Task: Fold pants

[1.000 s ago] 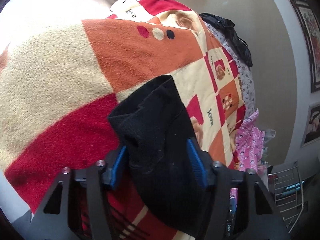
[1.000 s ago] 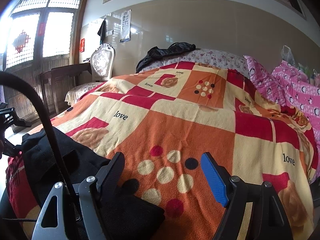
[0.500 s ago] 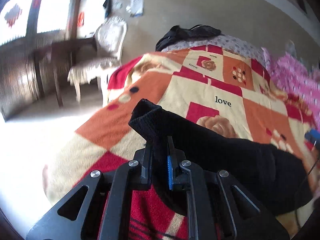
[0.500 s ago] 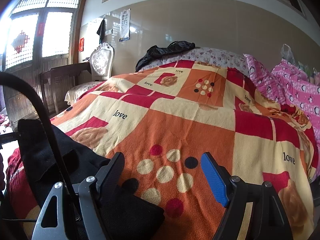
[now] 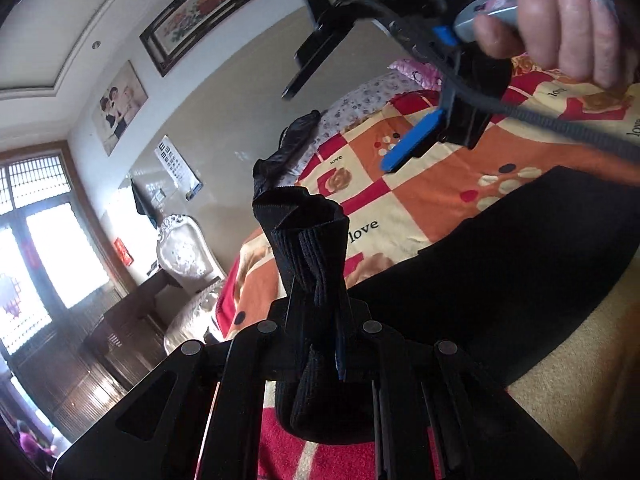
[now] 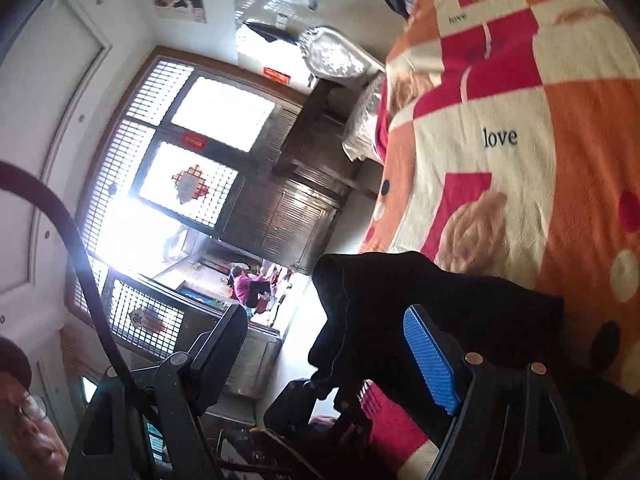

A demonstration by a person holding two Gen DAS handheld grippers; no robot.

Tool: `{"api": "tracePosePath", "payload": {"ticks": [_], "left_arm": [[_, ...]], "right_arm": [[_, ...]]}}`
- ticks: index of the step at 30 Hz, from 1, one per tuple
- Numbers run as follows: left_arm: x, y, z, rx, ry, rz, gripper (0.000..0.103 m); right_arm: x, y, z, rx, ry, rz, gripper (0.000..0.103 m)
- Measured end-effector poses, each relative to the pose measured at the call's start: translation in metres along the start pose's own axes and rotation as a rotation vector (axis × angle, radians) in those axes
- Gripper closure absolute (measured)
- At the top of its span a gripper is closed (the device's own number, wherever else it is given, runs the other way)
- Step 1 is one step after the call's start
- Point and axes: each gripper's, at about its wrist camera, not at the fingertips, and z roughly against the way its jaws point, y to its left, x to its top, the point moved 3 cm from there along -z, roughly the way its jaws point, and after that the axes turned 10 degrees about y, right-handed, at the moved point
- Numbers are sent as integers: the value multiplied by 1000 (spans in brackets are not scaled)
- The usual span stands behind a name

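Left gripper (image 5: 320, 320) clamped tight on a bunched end of the black pants (image 5: 520, 280); ribbed fabric sticks up between its fingers. Rest of the pants trails over the patterned blanket (image 5: 420, 200) on the bed. Right gripper (image 6: 332, 344) spread wide, holding nothing, tilted sideways near the raised end. Probable step: right takes a matching edge. Best to pinch a flat single edge beside the left's hold, then pull taut before laying down, avoiding the twisted bunch.

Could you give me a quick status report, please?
Left gripper shut on pants edge, lifted. Right gripper open, empty. Nothing in the way on blanket.
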Motion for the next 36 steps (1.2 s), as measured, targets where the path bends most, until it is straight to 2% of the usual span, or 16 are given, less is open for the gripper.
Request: {"api": "tracePosePath", "payload": {"ticks": [6,10,11,12,13,14,15,19,24,29,34,36], "left_arm": [[-4,-11,13,-31,-22,-101,93],[4,-14,27,-48,-56,-128,93],[6,-15,32,-49,-67,-138,93],[9,-17,36,-56,-78,-150,93],[10,-18,41,-67,-85,-157,93],[12,-21,44,-81,-86,-162,93],[16,-22,46,-102,-87,-166,93],[31,-40,58,-216,-90,-172,93],[52,-77,79,-335,-96,-224,93],[65,-104,84,-373,-92,-263,93],[65,-116,75,-386,-1,-298,92],[65,-118,79,-409,20,-297,91]], "right_arm": [[9,4,-33,-122,97,47,24],[7,2,-41,-215,140,85,26],[6,-1,-40,-210,147,80,40],[6,-5,-38,-198,157,67,68],[5,-9,-33,-204,154,50,80],[2,-11,-29,-220,153,49,87],[-4,-11,-20,-246,147,66,89],[-27,-20,16,-275,113,57,90],[-60,-60,70,-269,74,-48,90],[-83,-84,105,-268,41,-108,90],[-81,-97,107,-300,59,-139,89],[-79,-106,101,-342,74,-152,80]]}}
